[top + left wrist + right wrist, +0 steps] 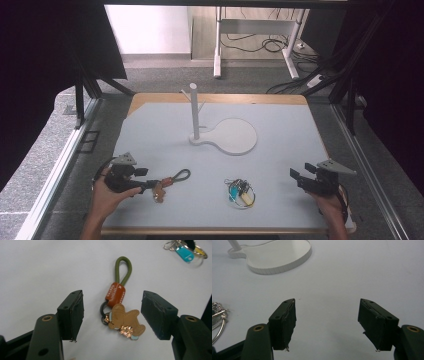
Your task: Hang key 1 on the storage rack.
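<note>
Left gripper [112, 315]: jaws spread wide, straddling keychain [117, 307], nothing gripped. Right gripper [327, 325]: spread, empty, idle. Risk: closing on the flat charm likely slips, nudging the keychain away.

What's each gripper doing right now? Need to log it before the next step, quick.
Left gripper: open, jaws either side of the keychain, not closed on it.
Right gripper: open, holding nothing, over bare table.

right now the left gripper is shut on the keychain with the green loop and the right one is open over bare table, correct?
Not quite: the left gripper is open, its jaws either side of the keychain without touching it, as the left gripper view shows. The right gripper is open over bare table.
</note>
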The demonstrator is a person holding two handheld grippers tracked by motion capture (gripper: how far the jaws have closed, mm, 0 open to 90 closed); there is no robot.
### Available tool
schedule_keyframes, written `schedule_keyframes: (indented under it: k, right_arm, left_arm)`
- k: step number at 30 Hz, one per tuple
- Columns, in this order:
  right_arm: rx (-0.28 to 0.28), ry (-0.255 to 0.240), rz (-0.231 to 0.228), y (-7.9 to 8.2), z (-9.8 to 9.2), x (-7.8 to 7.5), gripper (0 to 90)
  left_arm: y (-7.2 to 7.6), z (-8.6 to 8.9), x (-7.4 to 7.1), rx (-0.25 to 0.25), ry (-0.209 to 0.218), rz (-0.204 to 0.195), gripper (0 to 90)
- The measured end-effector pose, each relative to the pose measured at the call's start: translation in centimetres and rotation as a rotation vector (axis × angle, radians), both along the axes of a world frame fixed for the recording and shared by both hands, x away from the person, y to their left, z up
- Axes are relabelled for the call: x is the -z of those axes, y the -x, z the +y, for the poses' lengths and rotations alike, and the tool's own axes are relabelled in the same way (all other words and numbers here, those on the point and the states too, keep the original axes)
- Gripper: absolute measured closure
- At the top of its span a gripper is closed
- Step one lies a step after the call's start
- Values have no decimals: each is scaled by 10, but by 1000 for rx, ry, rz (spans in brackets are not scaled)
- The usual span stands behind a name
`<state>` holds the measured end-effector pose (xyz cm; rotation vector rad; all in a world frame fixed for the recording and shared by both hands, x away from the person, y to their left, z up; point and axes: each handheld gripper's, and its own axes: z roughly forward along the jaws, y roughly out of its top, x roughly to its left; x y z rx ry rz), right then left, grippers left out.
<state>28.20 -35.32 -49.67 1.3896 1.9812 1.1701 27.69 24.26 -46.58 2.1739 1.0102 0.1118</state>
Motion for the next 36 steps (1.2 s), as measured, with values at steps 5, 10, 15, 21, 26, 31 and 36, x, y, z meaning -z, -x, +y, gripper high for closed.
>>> schedule_keyframes:
  k: [5, 10, 15, 21, 26, 31, 36]
  right_arm:
    - [-8, 17, -10, 2, 3, -4, 308]
    - [-3, 21, -20, 5, 3, -8, 308]
    - [-12, 45, 11, 4, 4, -4, 308]
    - [-13, 47, 17, 3, 4, -4, 310]
    - [-12, 58, 24, 3, 6, -3, 310]
    - [-6, 62, 28, 2, 5, -2, 309]
    - [-3, 54, 25, 3, 5, -3, 310]
  left_arm:
    - [-5, -13, -21, 13, -78, -22, 364]
    - [-12, -17, -31, 54, -73, -11, 366]
    - [-19, -18, -35, 70, -83, 19, 390]
    - [-25, -23, -36, 102, -93, 46, 418]
    - [-30, -27, -36, 123, -110, 62, 438]
    - [-35, -33, -39, 153, -125, 99, 457]
    - [-39, -36, -37, 164, -139, 114, 468]
